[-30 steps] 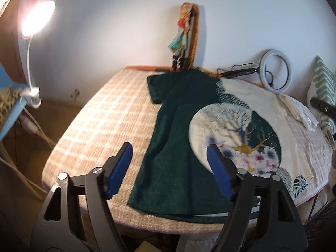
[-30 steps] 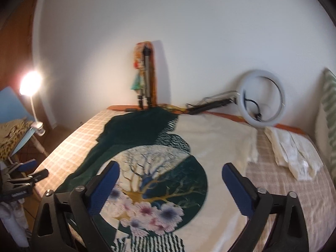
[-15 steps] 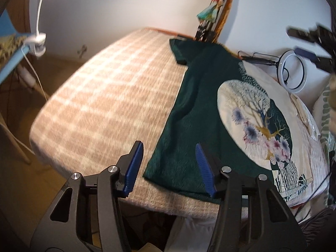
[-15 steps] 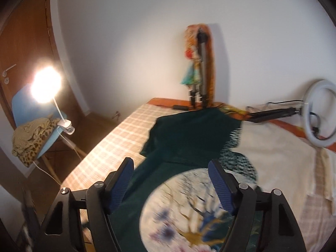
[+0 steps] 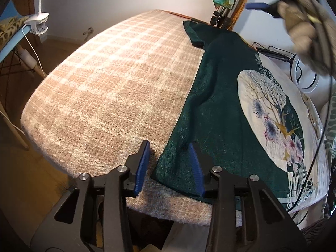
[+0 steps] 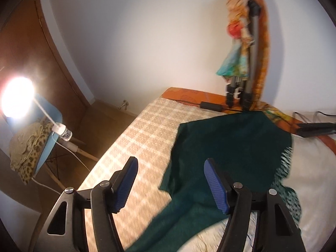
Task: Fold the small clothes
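A dark green and cream shirt (image 5: 220, 105) with a round tree-and-flower print lies flat on the checked beige blanket (image 5: 115, 84). My left gripper (image 5: 169, 161) is low at the shirt's near left hem corner. Its jaws are closing with the corner between the blue pads, and the gap is still wide. In the right wrist view my right gripper (image 6: 171, 180) hovers over the edge of the green sleeve (image 6: 231, 147), its jaws narrowing around nothing. The right gripper's blue pad (image 5: 260, 6) and a blurred hand (image 5: 304, 21) show at the top right of the left wrist view.
A tripod (image 6: 243, 73) draped with colourful cloth leans on the wall behind the bed. A lit clip lamp (image 6: 16, 96) and a blue chair (image 6: 48, 147) with leopard-print cloth stand off the bed's left side. A ring light (image 5: 304, 79) and black cables lie at the far right.
My left gripper has dropped to the shirt's near corner and its jaws have narrowed. My right gripper has swept left from over the print to the green sleeve, narrowing too.
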A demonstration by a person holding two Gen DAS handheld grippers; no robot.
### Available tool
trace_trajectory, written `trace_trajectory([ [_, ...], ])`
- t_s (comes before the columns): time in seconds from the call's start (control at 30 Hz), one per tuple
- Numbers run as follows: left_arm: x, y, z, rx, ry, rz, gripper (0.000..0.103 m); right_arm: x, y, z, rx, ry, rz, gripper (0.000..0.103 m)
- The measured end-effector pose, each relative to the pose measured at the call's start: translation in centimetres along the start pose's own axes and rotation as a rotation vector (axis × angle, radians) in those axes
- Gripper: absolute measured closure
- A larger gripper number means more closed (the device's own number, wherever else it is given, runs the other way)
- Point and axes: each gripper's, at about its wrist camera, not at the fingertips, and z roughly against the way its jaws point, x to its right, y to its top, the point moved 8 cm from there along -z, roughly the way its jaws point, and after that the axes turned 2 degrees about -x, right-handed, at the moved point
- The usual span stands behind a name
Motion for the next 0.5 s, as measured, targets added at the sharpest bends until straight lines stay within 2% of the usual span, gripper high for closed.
trace_trajectory([
  [0.1,-0.1,0.2,-0.1,0.007,0.006,-0.012,0.075,-0.4,1.1,-3.4,-0.033,0.016,-0.015,0.037],
  [0.17,-0.2,0.3,-0.2,0.012,0.009,-0.017,0.089,-0.5,1.6,-5.8,-0.059,0.016,-0.019,0.039],
  [0.27,-0.1,0.5,-0.4,0.009,-0.01,-0.019,0.097,-0.6,2.1,-9.6,-0.103,0.001,-0.015,0.043],
  [0.5,-0.2,0.9,-0.6,-0.008,-0.055,0.014,0.102,0.1,3.1,-17.2,-0.175,-0.056,-0.015,0.053],
])
